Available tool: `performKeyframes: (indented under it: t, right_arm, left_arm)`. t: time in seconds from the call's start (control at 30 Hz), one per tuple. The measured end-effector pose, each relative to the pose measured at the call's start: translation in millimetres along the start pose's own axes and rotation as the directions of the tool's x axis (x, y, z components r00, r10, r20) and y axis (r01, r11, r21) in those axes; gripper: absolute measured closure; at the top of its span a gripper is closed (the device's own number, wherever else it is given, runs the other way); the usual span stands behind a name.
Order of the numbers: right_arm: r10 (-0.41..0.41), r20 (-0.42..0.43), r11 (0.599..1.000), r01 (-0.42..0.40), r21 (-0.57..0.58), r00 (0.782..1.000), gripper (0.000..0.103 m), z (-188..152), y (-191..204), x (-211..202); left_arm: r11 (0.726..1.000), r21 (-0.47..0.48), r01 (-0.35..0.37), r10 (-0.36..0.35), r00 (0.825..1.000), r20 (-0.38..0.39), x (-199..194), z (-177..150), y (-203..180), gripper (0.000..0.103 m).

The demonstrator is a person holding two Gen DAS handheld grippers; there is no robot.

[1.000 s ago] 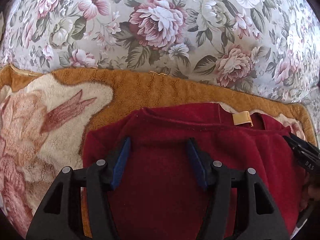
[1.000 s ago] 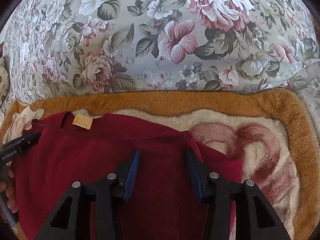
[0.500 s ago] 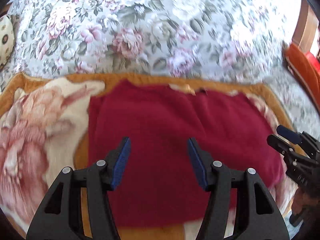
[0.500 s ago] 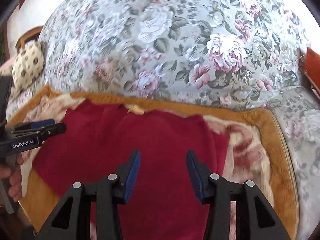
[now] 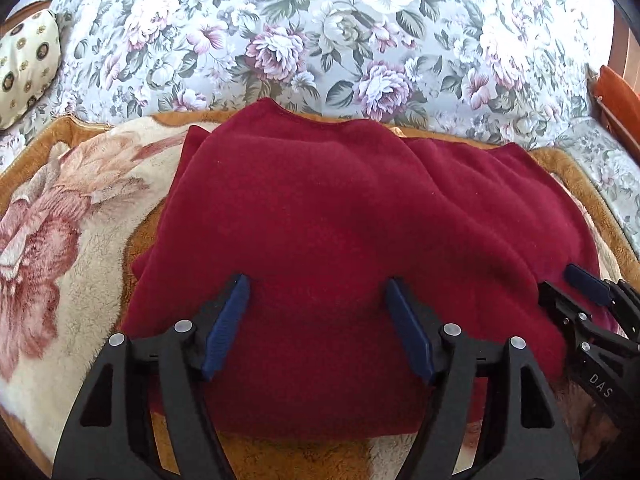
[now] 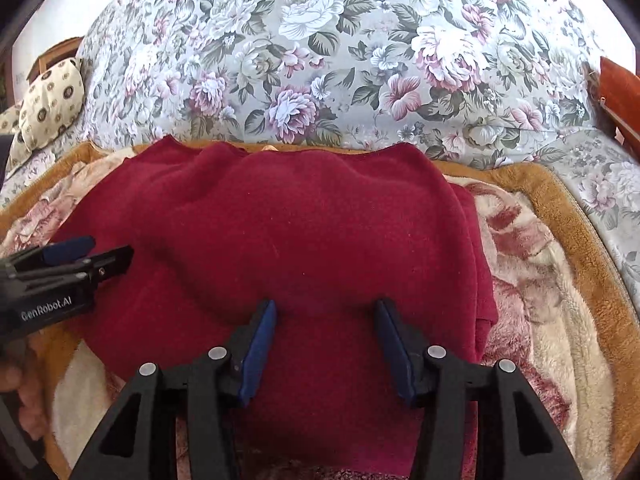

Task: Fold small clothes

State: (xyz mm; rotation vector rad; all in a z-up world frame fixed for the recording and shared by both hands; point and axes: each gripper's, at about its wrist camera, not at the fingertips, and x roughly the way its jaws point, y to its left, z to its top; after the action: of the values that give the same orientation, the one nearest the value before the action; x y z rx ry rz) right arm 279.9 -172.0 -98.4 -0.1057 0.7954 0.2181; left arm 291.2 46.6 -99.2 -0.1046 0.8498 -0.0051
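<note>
We note the dark red fleece garment (image 5: 344, 240) lying folded on the plush tan blanket (image 5: 60, 220) over the floral bedspread (image 5: 320, 32); left gripper (image 5: 318, 312) released, fingers spread above the cloth; right gripper (image 6: 326, 336) likewise released, empty.

The garment (image 5: 344, 240) was deep crimson; the blanket (image 5: 60, 240) cream with pink roses, ochre-edged; the bedspread (image 5: 320, 40) grey — floral; the gripper pads (image 6: 260, 344) blue.
</note>
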Motion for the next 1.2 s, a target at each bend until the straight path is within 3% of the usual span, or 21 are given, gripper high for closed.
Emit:
performKeyframes:
  t: [0.63, 0.7, 0.77, 0.83, 0.93, 1.1, 1.2]
  right_arm:
    - [0.004, 0.022, 1.000, -0.004, -0.006, 1.000, 0.050, -4, 1, 3]
    - [-0.011, -0.001, 1.000, 0.011, -0.019, 1.000, 0.050, -1, 4, 3]
    - [-0.033, -0.069, 0.998, 0.030, -0.048, 0.997, 0.051, 7, 8, -1]
    - [-0.035, -0.100, 0.999, 0.034, -0.017, 0.994, 0.051, 15, 9, -21]
    - [-0.001, 0.001, 1.000, 0.001, 0.005, 1.000, 0.050, 10, 16, -73]
    - [0.006, -0.006, 0.999, -0.007, -0.048, 1.000, 0.050, -37, 35, -115]
    - [0.042, -0.056, 0.999, -0.043, -0.027, 0.998, 0.051, -65, 35, -122]
  left_arm:
    - [1.000, 0.002, 0.002, -0.002, 1.000, 0.007, -1, -3, 0, 0.031]
    - [1.000, 0.013, 0.023, -0.023, 0.999, -0.028, -7, 1, 2, 0.031]
    - [0.994, -0.044, 0.096, -0.098, 0.993, -0.058, -26, -2, 14, 0.031]
    - [0.979, -0.123, 0.165, -0.171, 0.984, -0.042, -48, -14, 29, 0.031]
    - [0.945, -0.224, 0.240, -0.247, 0.969, -0.008, -81, -39, 50, 0.031]
    - [0.899, -0.354, 0.258, -0.287, 0.957, -0.032, -94, -78, 70, 0.031]
    - [0.848, -0.462, 0.259, -0.294, 0.956, -0.004, -90, -83, 87, 0.031]
